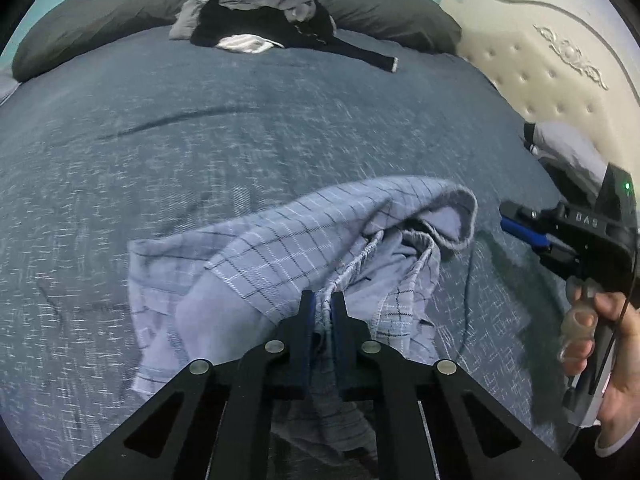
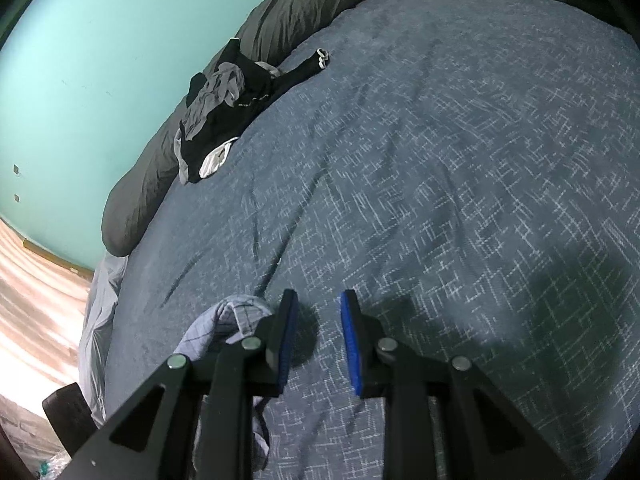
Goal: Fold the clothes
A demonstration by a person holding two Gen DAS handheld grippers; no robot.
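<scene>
A pale blue checked garment lies crumpled on the blue bedcover. My left gripper is shut on a bunched fold near its seamed edge, and cloth hangs down between the fingers. My right gripper stands open just above the bedcover, with nothing between its blue pads. A corner of the checked garment lies just left of its left finger. In the left wrist view the right gripper shows at the right edge, held by a person's hand, a short way right of the garment.
A heap of black and grey clothes rests against long grey pillows at the far side of the bed. A cream tufted headboard stands at the right, with more grey cloth below it. Wooden floor lies past the bed's left edge.
</scene>
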